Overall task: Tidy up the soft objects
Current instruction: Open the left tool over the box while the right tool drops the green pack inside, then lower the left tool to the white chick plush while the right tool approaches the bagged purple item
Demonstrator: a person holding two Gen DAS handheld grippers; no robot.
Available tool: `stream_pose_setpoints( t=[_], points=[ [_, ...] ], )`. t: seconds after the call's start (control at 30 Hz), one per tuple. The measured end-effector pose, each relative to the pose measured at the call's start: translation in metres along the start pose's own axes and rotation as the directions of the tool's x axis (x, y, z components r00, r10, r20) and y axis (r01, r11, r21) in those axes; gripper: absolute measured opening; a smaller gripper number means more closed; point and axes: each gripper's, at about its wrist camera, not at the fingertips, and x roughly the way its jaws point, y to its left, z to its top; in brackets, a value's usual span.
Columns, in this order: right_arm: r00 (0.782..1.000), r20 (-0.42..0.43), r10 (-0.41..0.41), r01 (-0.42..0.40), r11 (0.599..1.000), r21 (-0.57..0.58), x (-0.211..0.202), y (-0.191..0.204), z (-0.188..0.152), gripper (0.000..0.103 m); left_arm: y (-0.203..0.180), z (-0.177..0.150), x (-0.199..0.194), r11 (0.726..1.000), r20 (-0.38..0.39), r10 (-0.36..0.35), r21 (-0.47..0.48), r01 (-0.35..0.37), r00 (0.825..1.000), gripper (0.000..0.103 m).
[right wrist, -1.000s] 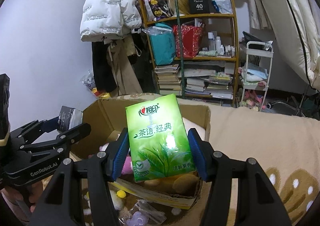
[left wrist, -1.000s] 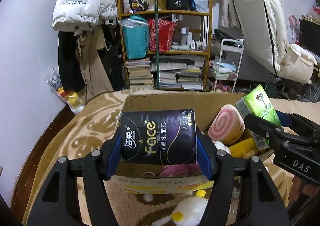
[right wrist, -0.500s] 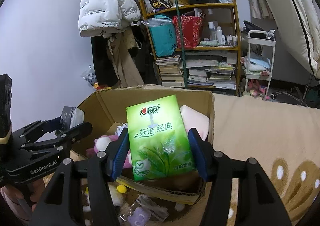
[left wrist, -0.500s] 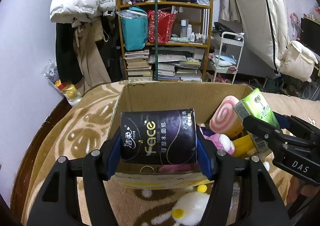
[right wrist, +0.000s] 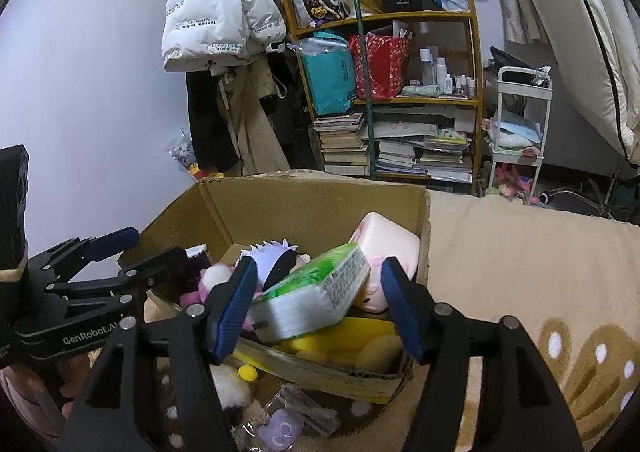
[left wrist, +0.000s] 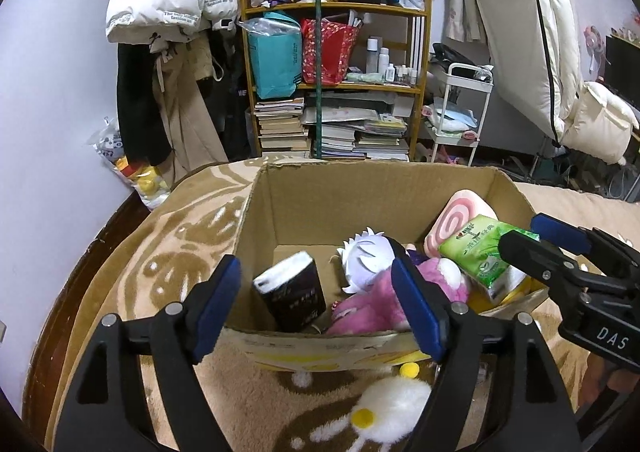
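A cardboard box [left wrist: 360, 208] stands on the beige blanket and also shows in the right wrist view [right wrist: 312, 208]. My left gripper [left wrist: 320, 304] is open and empty over its near edge. The black tissue pack [left wrist: 290, 292] lies tilted inside the box at the left. My right gripper [right wrist: 316, 304] is open over the box's right side. The green tissue pack [right wrist: 316, 292] lies loose between its fingers on the toys, and shows in the left wrist view [left wrist: 480, 252]. A pink plush [left wrist: 384, 300], a white-haired plush [left wrist: 368, 256] and a pink swirl cushion [left wrist: 456, 220] are in the box.
A white and yellow plush [left wrist: 392, 408] and a yellow pompom [left wrist: 410, 370] lie on the blanket in front of the box. A clear packet with a purple item [right wrist: 288, 422] lies there too. A bookshelf [left wrist: 340, 84] and hanging coats [left wrist: 168, 52] stand behind.
Both grippers opened. The black pack dropped from the left gripper into the box. The green pack dropped from the right gripper onto the toys. Both grippers moved further over the box.
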Motion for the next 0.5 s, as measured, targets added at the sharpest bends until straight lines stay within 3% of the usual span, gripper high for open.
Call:
stream_pose_setpoints(
  t=[0.1, 0.23, 0.5],
  points=[
    [1.0, 0.012, -0.006, 0.006, 1.0, 0.004, -0.008, -0.001, 0.001, 0.071, 0.001, -0.001, -0.007, 1.0, -0.002, -0.005, -0.006, 0.005, 1.0, 0.077],
    [0.999, 0.03, -0.015, 0.015, 1.0, 0.01, -0.021, -0.001, 0.003, 0.077, 0.0, -0.004, -0.02, 1.0, 0.021, 0.003, -0.004, -0.003, 1.0, 0.087],
    [0.998, 0.056, -0.029, 0.029, 1.0, 0.008, -0.054, 0.002, 0.0, 0.084, -0.004, -0.012, -0.054, 1.0, 0.037, 0.006, 0.012, -0.006, 0.999, 0.09]
  ],
)
